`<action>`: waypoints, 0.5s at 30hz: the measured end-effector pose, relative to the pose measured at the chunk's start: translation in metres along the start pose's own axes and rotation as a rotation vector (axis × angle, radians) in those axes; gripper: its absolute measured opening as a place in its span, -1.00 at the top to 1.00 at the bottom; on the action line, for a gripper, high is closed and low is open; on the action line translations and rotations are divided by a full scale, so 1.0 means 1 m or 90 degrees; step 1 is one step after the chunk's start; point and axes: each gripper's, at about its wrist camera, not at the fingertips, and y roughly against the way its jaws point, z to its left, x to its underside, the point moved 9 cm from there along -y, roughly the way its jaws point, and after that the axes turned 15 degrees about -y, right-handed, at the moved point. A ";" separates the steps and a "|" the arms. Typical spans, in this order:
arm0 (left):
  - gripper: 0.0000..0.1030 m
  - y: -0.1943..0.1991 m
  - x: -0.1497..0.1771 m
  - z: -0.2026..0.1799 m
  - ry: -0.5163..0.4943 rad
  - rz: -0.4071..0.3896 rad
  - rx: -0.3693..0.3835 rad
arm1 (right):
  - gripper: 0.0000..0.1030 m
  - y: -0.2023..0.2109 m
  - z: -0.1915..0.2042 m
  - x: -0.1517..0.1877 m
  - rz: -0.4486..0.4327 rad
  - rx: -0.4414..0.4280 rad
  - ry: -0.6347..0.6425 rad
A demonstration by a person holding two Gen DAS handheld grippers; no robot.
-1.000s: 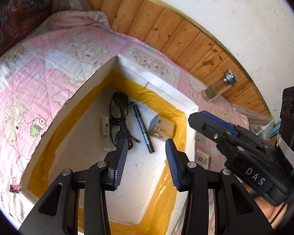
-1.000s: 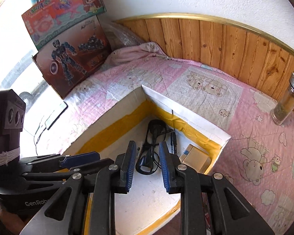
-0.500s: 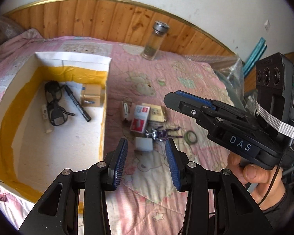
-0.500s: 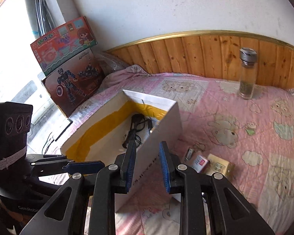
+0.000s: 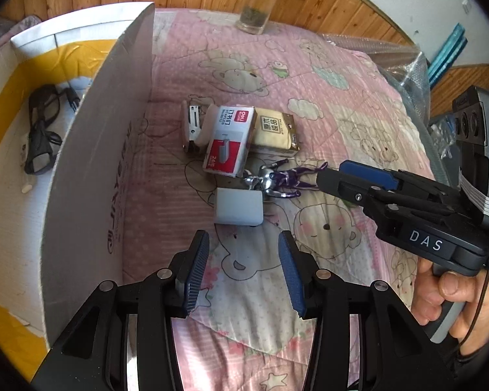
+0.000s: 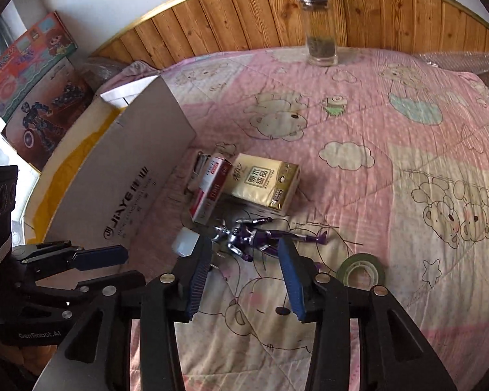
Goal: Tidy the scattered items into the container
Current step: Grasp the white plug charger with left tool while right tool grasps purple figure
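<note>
A white cardboard box point(image 5: 94, 150) with yellow tape inside lies on the pink quilt at the left; black glasses point(image 5: 40, 130) lie in it. Beside it lie a stapler point(image 5: 194, 127), a red and white staple box point(image 5: 229, 140), a tan tissue pack point(image 5: 275, 130), a silver and purple figure point(image 5: 278, 179) and a white block point(image 5: 239, 210). My left gripper point(image 5: 243, 273) is open and empty, just short of the white block. My right gripper point(image 6: 244, 275) is open and empty, just short of the figure point(image 6: 247, 236). A green tape roll point(image 6: 362, 270) lies to its right.
A glass jar point(image 6: 318, 22) with a metal lid stands at the wooden headboard. Toy boxes point(image 6: 29, 97) lean at the far left beyond the box point(image 6: 124, 182). Bubble wrap point(image 5: 404, 65) lies at the bed's right edge.
Both grippers swung from over the box's inside to the loose items on the quilt and came down close to them. The right jaws have opened wider.
</note>
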 end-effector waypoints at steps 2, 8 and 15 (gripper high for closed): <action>0.04 -0.008 -0.002 -0.001 -0.009 0.002 -0.005 | -0.01 -0.011 -0.002 0.000 0.020 0.011 0.012; -0.01 -0.031 -0.002 0.005 -0.007 0.007 -0.016 | -0.03 -0.032 -0.008 -0.002 0.049 0.047 0.061; -0.08 -0.027 0.000 -0.035 -0.102 -0.028 0.100 | -0.05 -0.044 -0.019 -0.006 0.089 0.053 0.069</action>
